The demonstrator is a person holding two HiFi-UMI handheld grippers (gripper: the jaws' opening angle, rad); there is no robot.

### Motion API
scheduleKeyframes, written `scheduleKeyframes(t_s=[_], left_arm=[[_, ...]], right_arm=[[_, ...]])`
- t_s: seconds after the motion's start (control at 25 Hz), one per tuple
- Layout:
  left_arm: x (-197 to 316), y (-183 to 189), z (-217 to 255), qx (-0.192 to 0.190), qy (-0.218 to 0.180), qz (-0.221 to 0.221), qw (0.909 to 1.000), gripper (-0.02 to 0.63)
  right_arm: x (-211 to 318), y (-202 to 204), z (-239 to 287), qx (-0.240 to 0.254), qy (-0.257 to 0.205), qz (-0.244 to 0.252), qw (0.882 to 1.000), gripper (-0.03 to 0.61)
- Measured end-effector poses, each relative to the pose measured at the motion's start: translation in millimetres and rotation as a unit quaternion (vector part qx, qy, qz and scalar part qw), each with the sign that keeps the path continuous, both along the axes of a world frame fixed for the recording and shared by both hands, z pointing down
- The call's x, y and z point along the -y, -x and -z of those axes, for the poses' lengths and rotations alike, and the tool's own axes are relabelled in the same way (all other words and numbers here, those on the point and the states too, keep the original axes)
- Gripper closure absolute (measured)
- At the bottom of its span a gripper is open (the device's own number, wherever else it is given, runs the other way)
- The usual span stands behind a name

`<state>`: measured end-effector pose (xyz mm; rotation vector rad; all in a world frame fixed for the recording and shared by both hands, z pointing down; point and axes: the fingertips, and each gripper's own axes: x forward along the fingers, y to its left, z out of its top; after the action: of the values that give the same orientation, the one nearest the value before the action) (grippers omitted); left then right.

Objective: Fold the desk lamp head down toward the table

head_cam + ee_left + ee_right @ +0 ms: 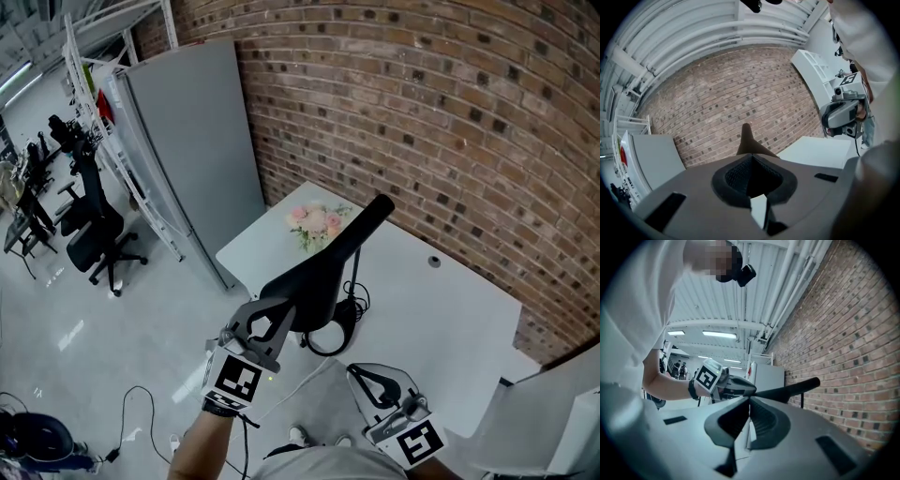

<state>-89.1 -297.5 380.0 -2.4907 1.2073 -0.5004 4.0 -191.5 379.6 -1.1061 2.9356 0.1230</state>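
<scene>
The black desk lamp stands on the white table (450,319), with a ring base (330,339) and a thin stem (354,272). Its long dark lamp head (342,246) slants up from the near left to a tip by the brick wall. My left gripper (279,317) is shut on the near end of that head. In the left gripper view the lamp head (746,140) runs forward from between the jaws. My right gripper (364,377) hangs over the table's near edge, right of the base, shut on nothing. From the right gripper view, the lamp head (792,388) crosses above my right gripper (750,401).
A bunch of pink flowers (317,223) lies at the table's far left corner, and a small round fitting (434,262) sits near the wall. A grey cabinet (197,141) stands to the left, a black office chair (98,234) beyond it. A brick wall (450,112) backs the table.
</scene>
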Motion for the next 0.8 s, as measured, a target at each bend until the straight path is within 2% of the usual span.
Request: scheduleKeyframes(t_s=[0.44, 0.8], left_arm=[[16.3, -16.3, -57.3, 0.014, 0.049, -0.016, 0.9986, 0.606], [31.5, -30.9, -85.3, 0.024, 0.063, -0.032, 0.9972, 0.606]], right_arm=[[4.8, -15.6, -5.6, -0.014, 0.013, -0.041, 0.999, 0.560], [7.7, -28.1, -7.0, -0.023, 0.023, -0.076, 0.997, 0.560]])
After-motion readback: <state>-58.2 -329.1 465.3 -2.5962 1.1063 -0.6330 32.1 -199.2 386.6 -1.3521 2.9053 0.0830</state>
